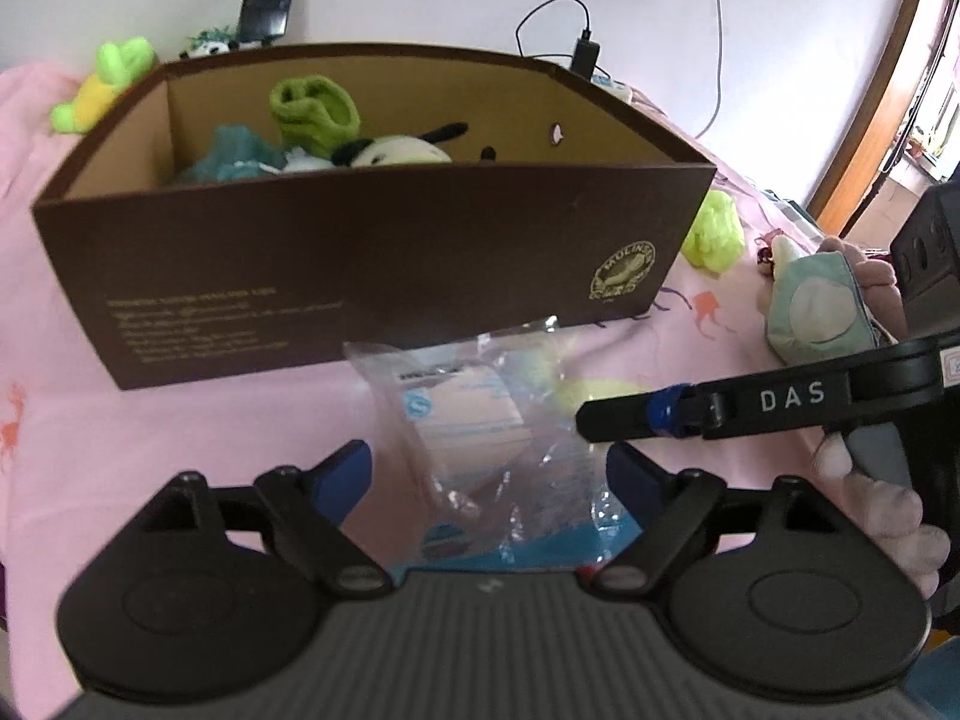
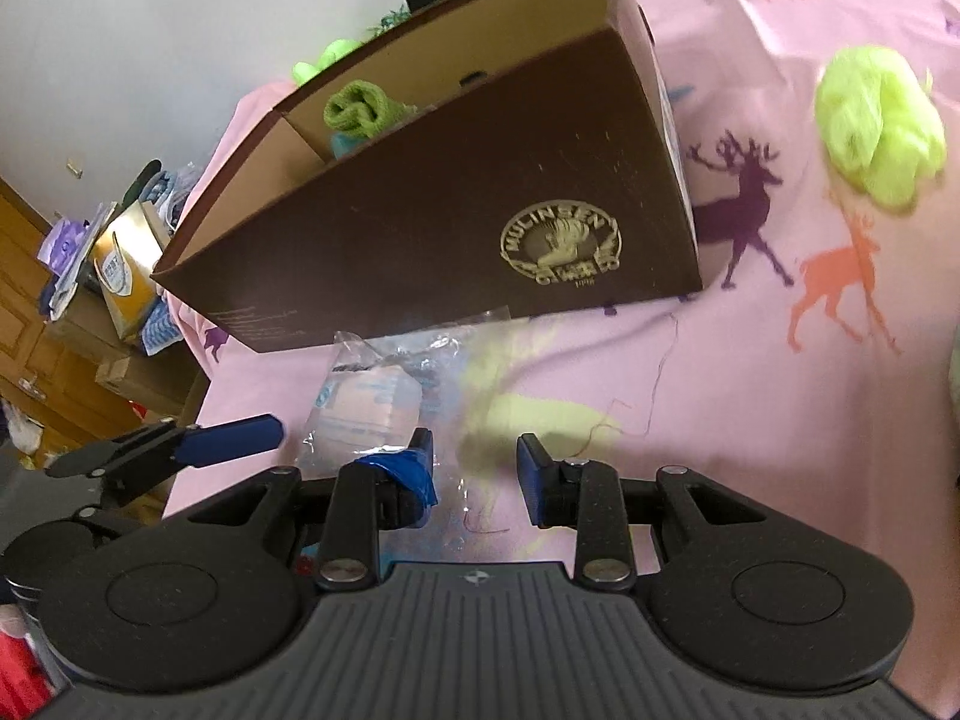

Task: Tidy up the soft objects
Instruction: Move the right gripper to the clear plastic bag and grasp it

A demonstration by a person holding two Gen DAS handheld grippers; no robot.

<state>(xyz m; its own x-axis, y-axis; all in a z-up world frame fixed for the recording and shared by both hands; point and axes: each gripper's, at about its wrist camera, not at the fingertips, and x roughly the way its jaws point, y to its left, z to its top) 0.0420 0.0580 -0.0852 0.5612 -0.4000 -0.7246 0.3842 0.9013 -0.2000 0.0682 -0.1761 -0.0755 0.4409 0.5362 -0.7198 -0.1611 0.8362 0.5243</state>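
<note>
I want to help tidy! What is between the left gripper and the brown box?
A clear plastic bag on the pink sheet, seen in the left wrist view.

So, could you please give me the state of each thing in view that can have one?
Brown box: open, no lid, holding soft toys.
Plastic bag: on the pink sheet in front of the box, crumpled, gripped by neither claw.
Left claw: open around the bag.
Right claw: open, nothing held.
Lime fluffy toy: loose outside the box.
</note>
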